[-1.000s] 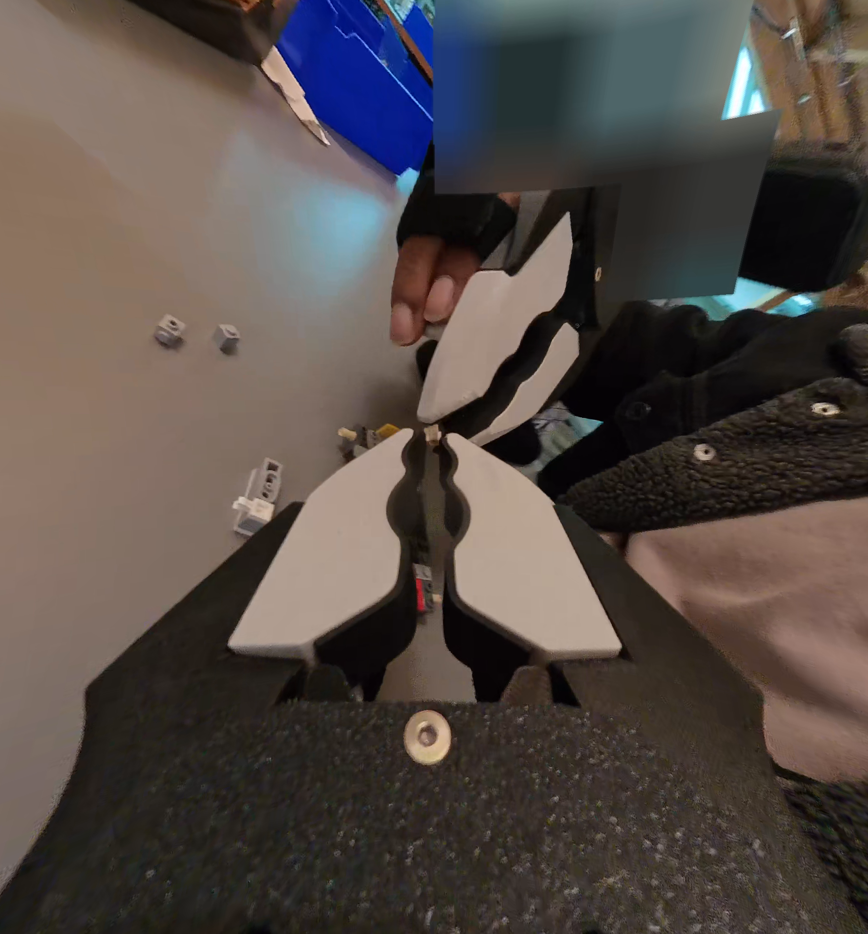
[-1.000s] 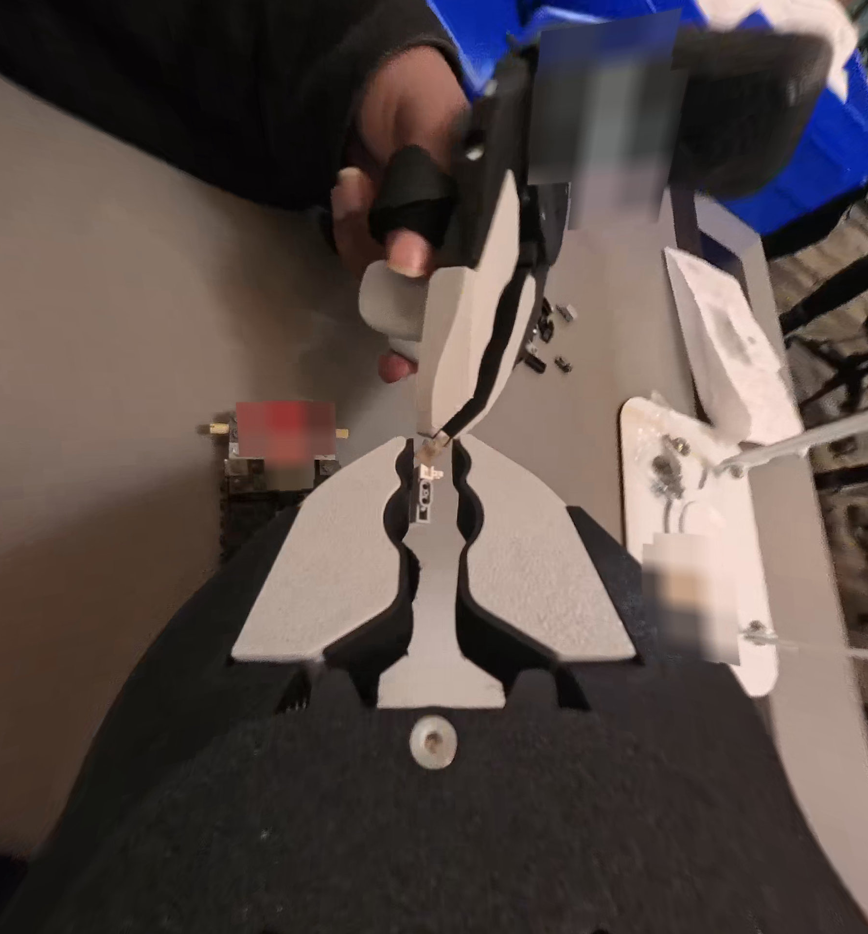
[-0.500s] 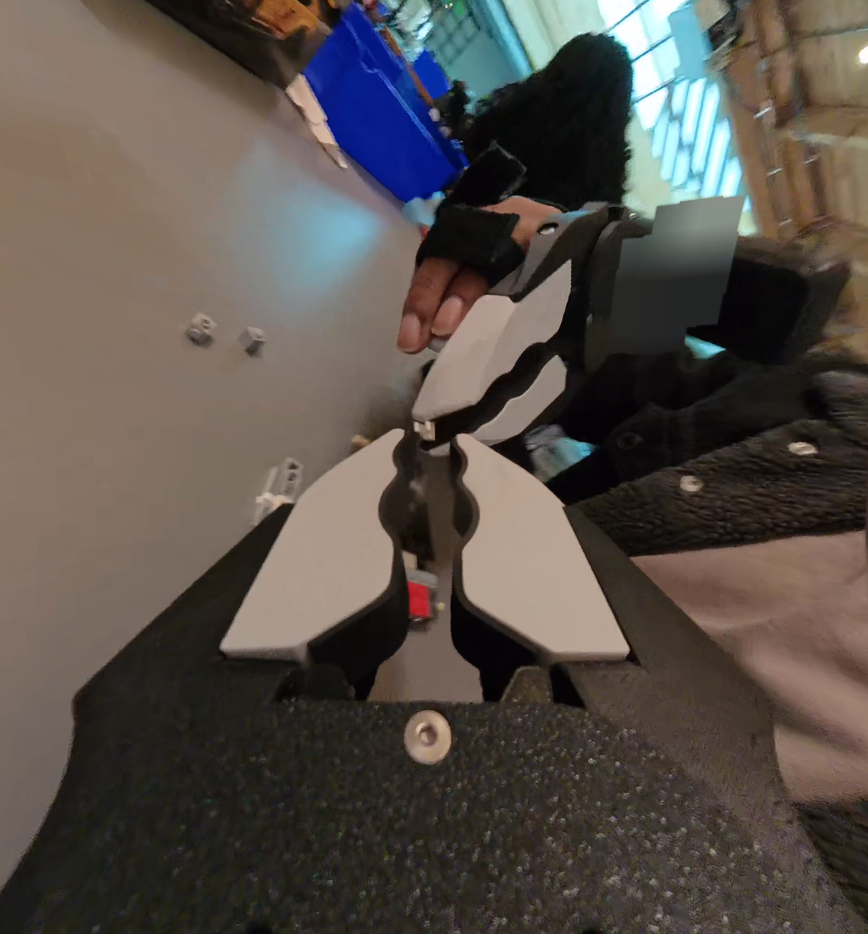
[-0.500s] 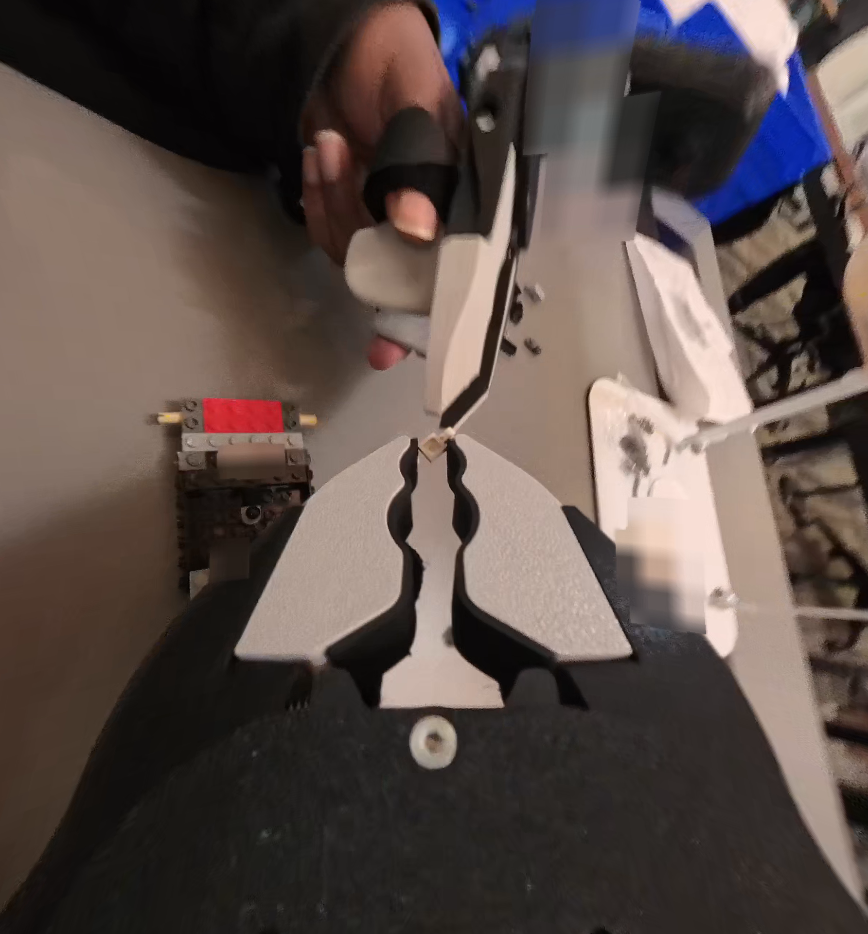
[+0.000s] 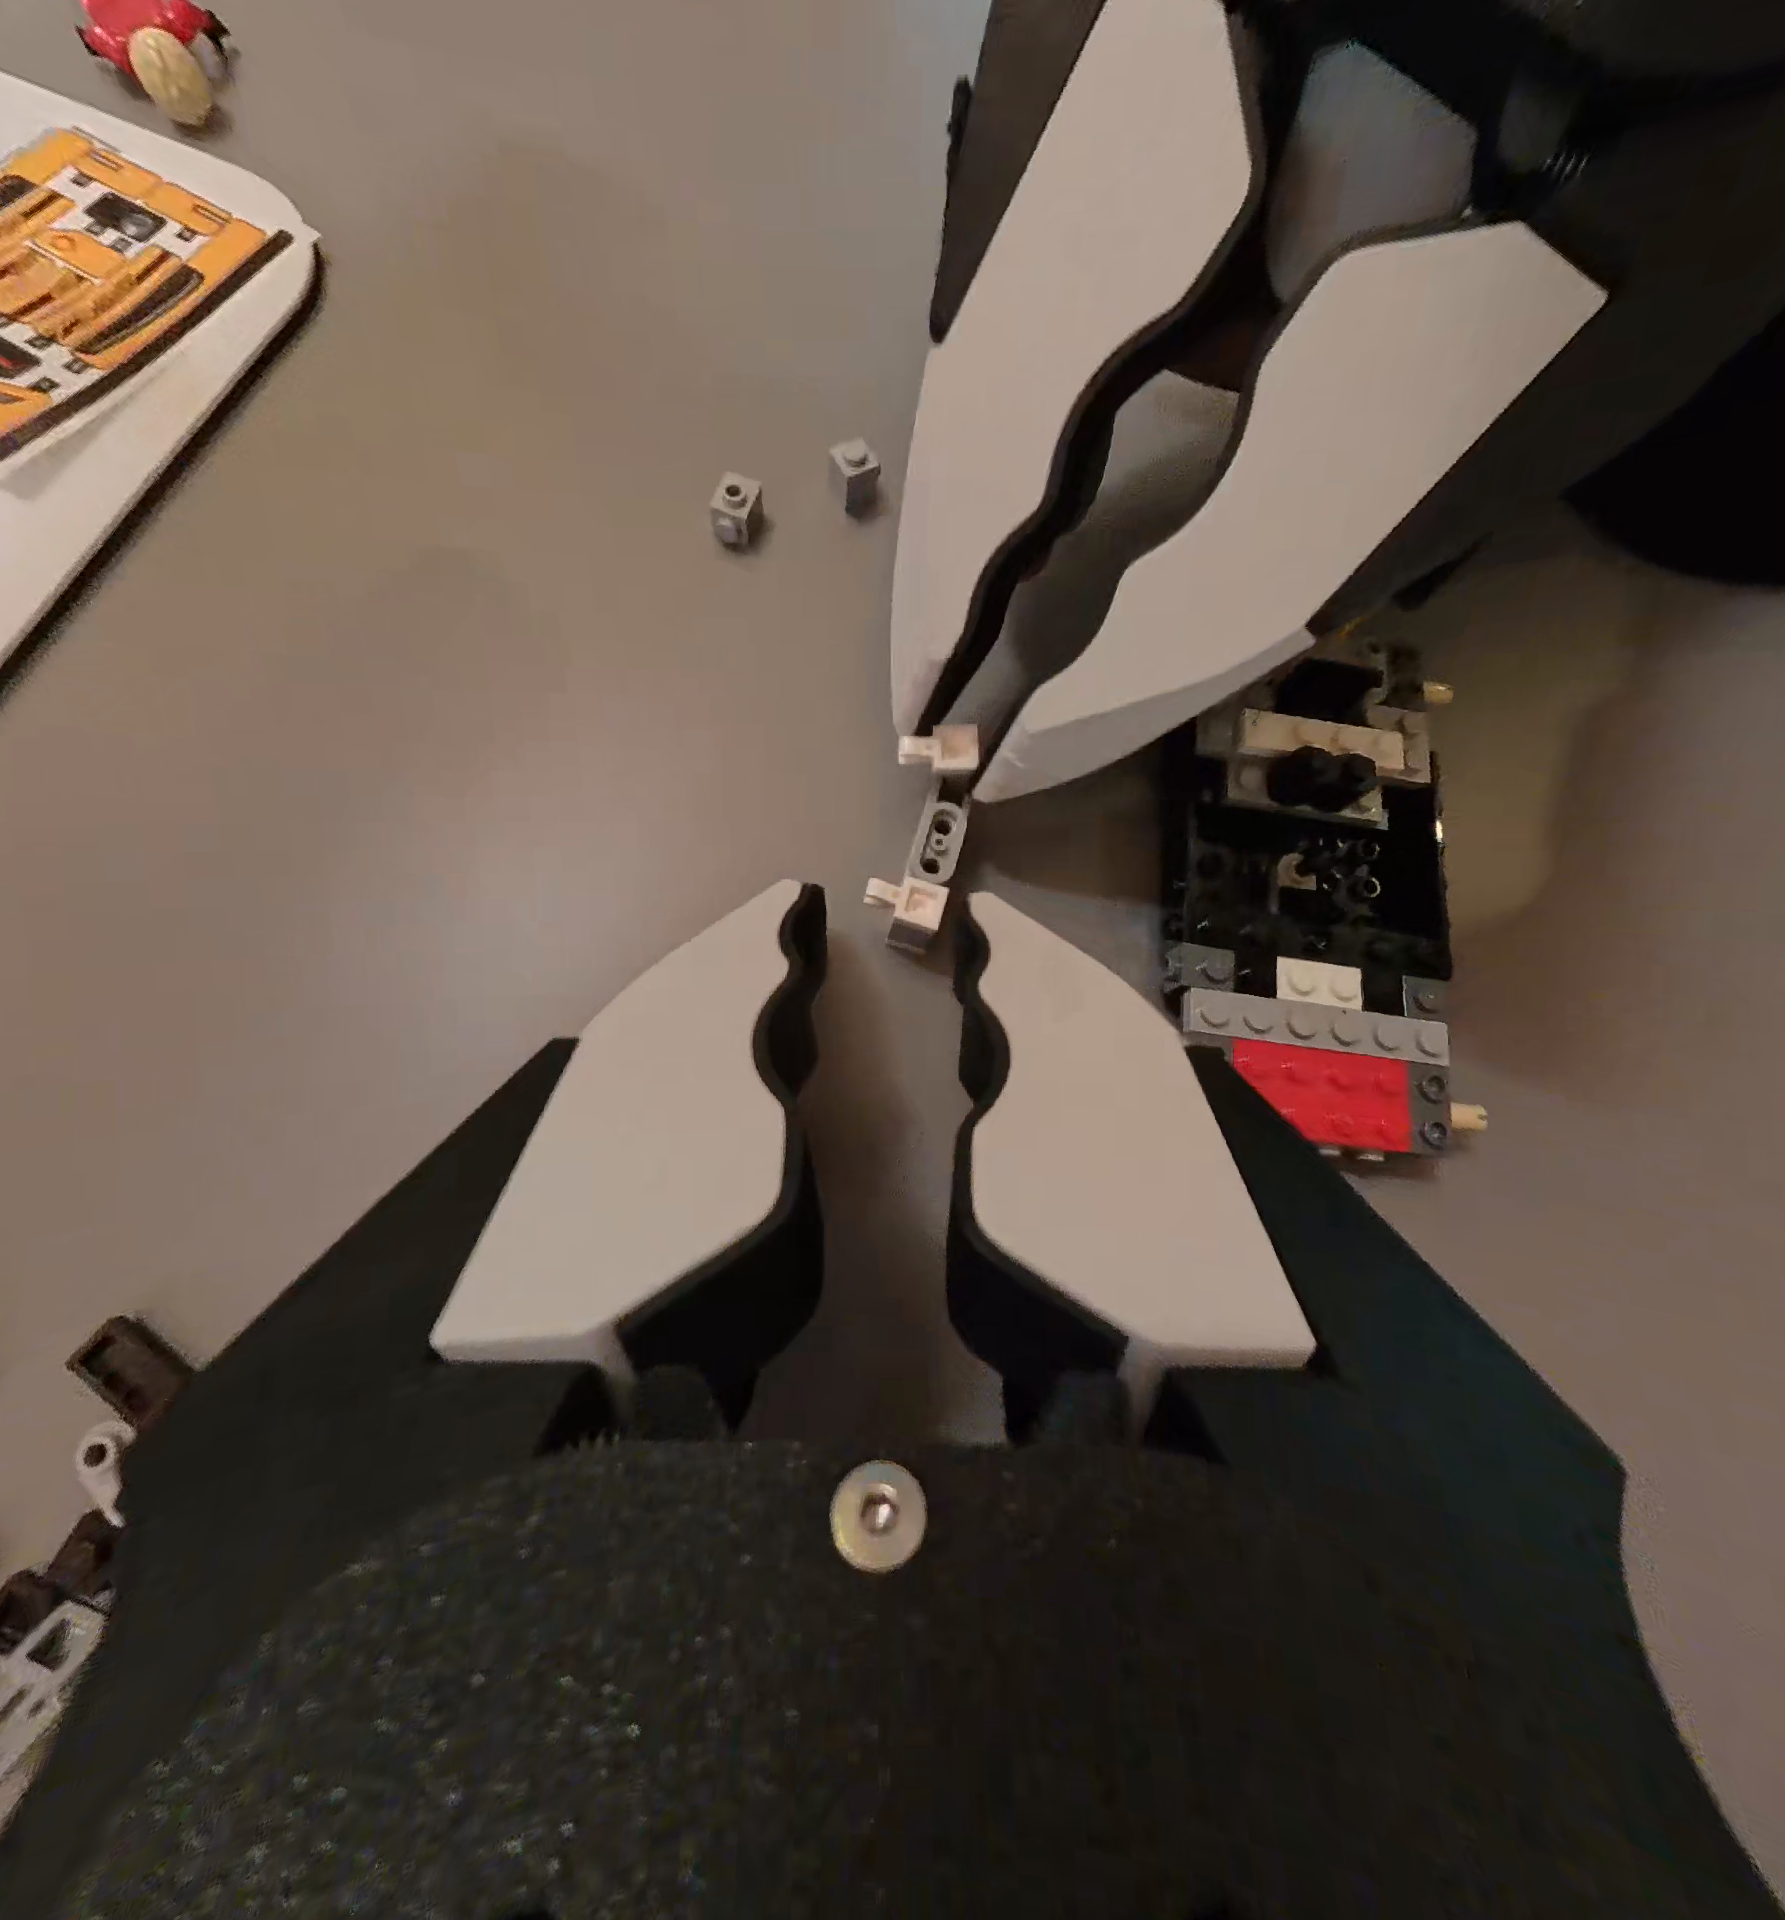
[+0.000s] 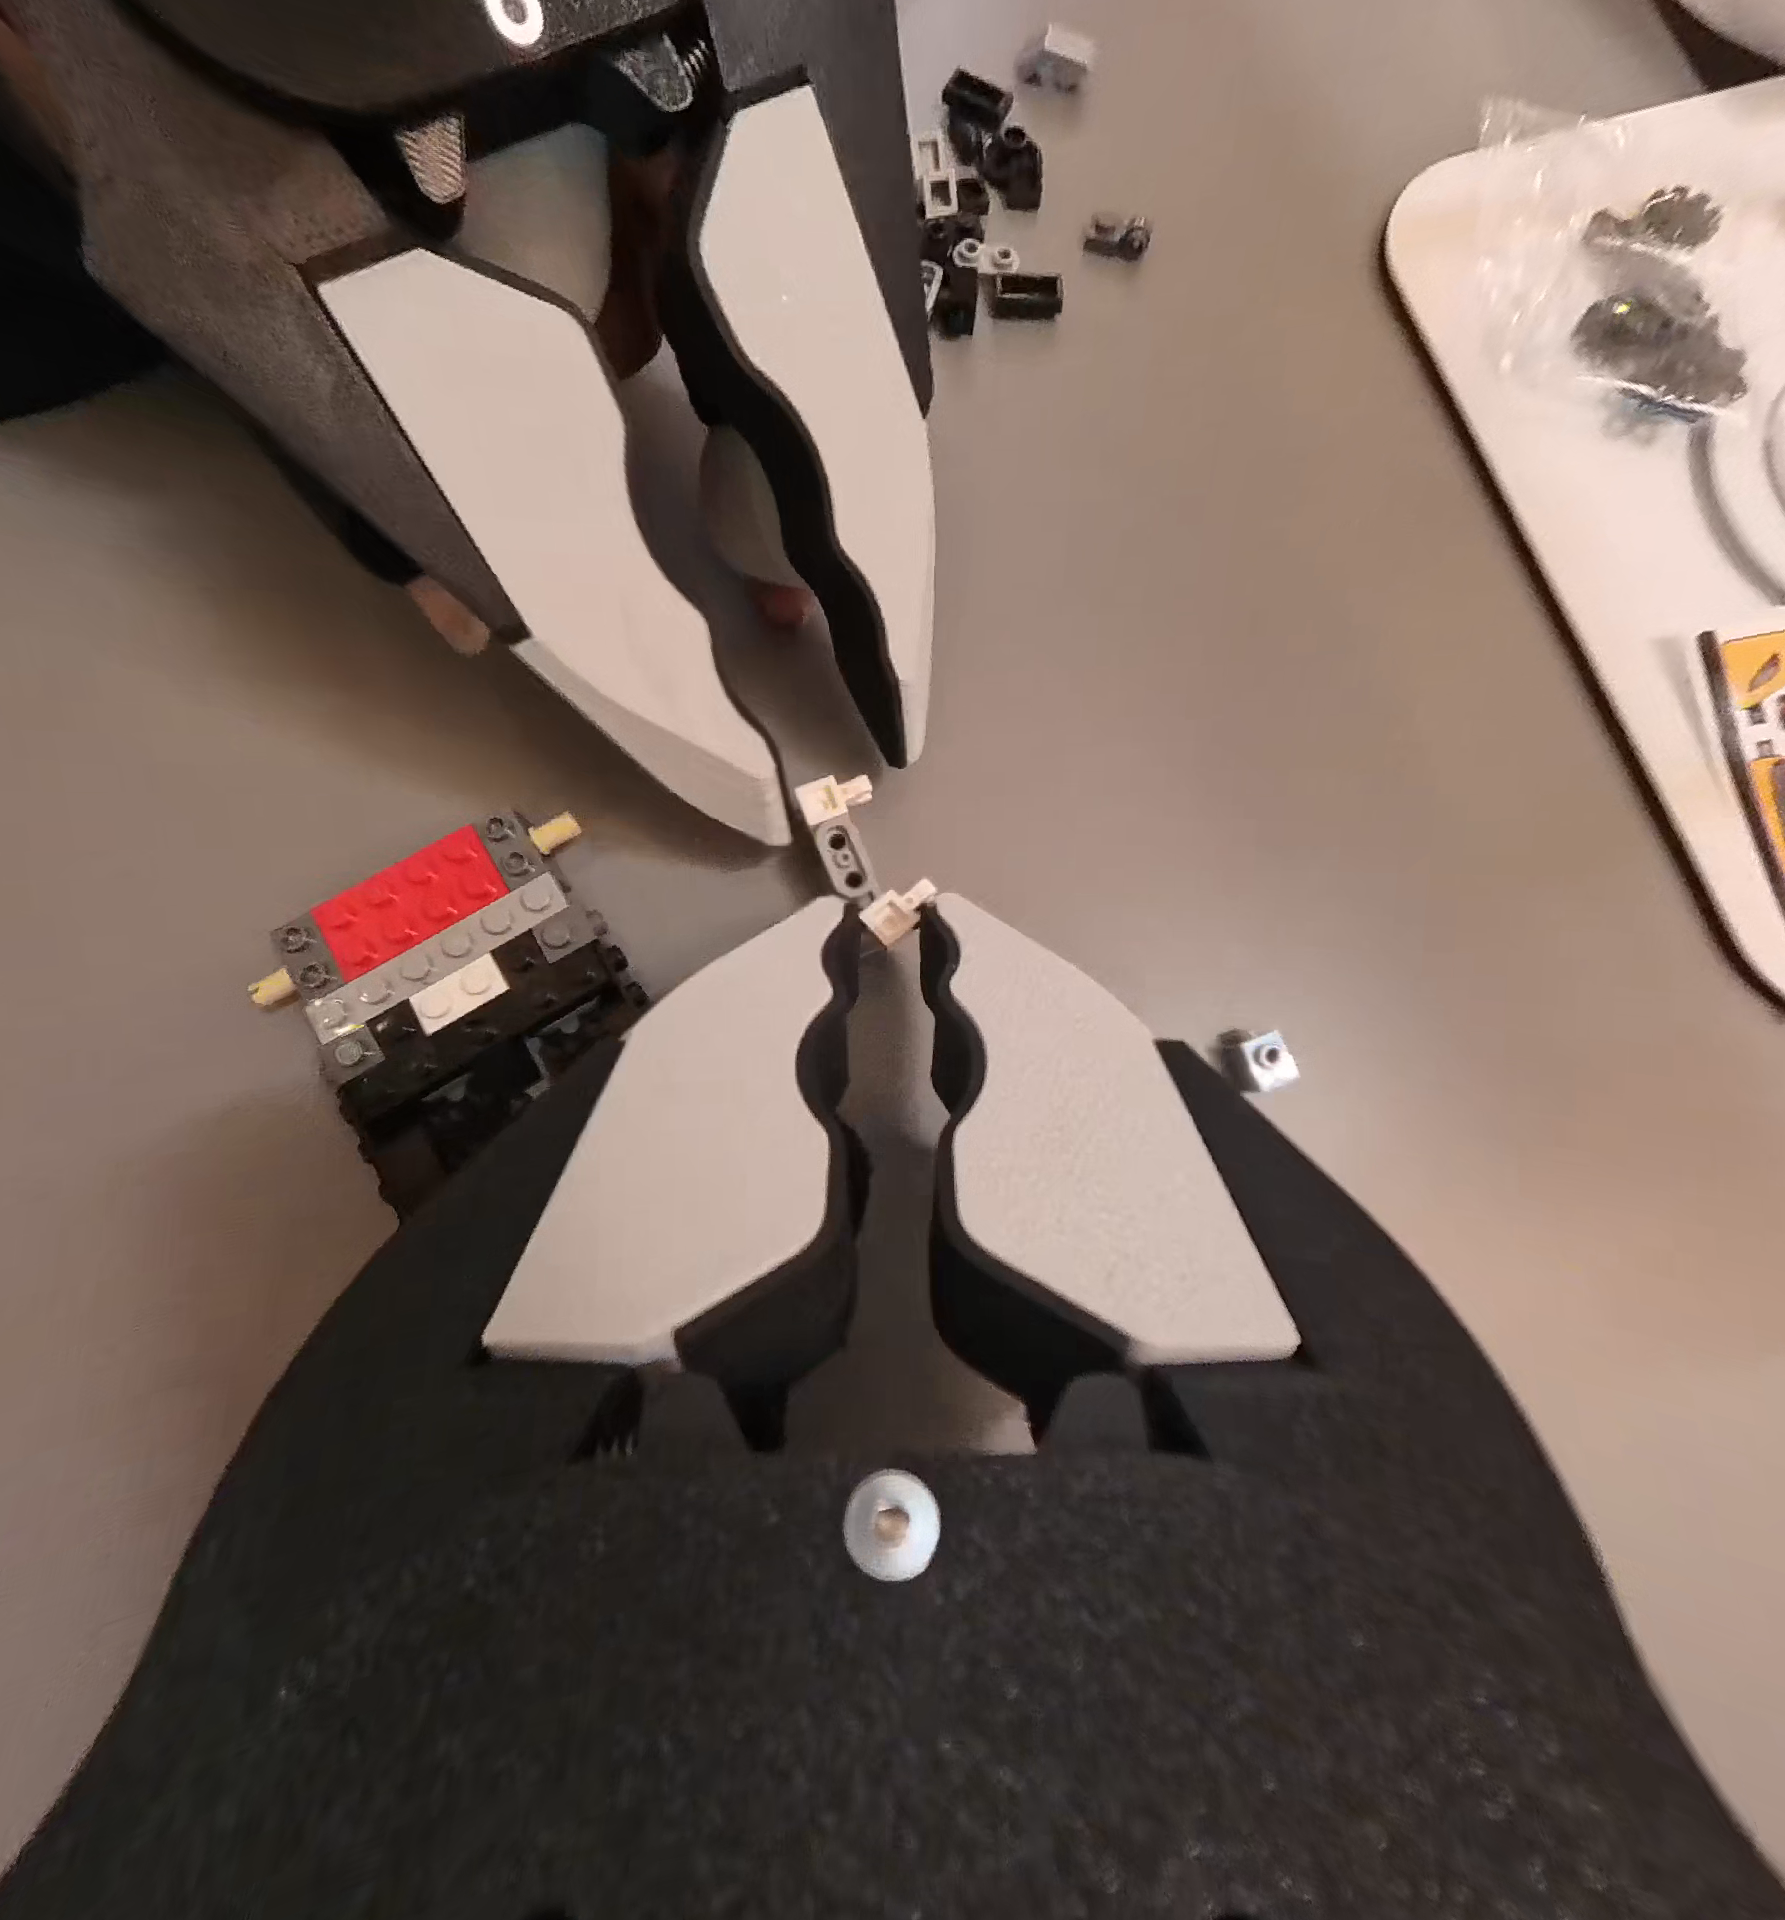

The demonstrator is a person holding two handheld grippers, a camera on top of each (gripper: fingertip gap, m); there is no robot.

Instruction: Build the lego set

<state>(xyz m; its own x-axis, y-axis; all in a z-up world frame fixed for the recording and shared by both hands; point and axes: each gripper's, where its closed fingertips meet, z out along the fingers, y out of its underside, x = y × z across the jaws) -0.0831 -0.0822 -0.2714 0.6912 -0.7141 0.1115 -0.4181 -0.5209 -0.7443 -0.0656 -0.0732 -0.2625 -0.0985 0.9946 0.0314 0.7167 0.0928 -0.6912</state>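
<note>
A small assembly, a dark grey holed beam (image 5: 938, 836) with a white clip piece at each end, lies between the two grippers' tips. My right gripper (image 6: 890, 906) is shut on one white clip end (image 6: 893, 916); it also shows in the left wrist view (image 5: 955, 764), coming in from above. My left gripper (image 5: 890, 899) is open, its fingertips either side of the other clip end (image 5: 914, 914) without pinching it. The car chassis (image 5: 1314, 935), black with red, grey and white plates, rests on the table beside them (image 6: 431, 966).
A white board with a yellow sticker sheet (image 5: 88, 301) lies at one side (image 6: 1781, 790), with a clear bag of dark parts (image 6: 1646, 301) on it. Loose grey bricks (image 5: 737, 509) (image 6: 1262, 1060) and a pile of black pieces (image 6: 981, 208) lie on the grey table (image 5: 452, 727). The tips of both grippers are at nearly the same place.
Both grippers have swung down from a raised, tip-to-tip hold to point at the table. My left gripper has opened; the right still holds the small assembly.
</note>
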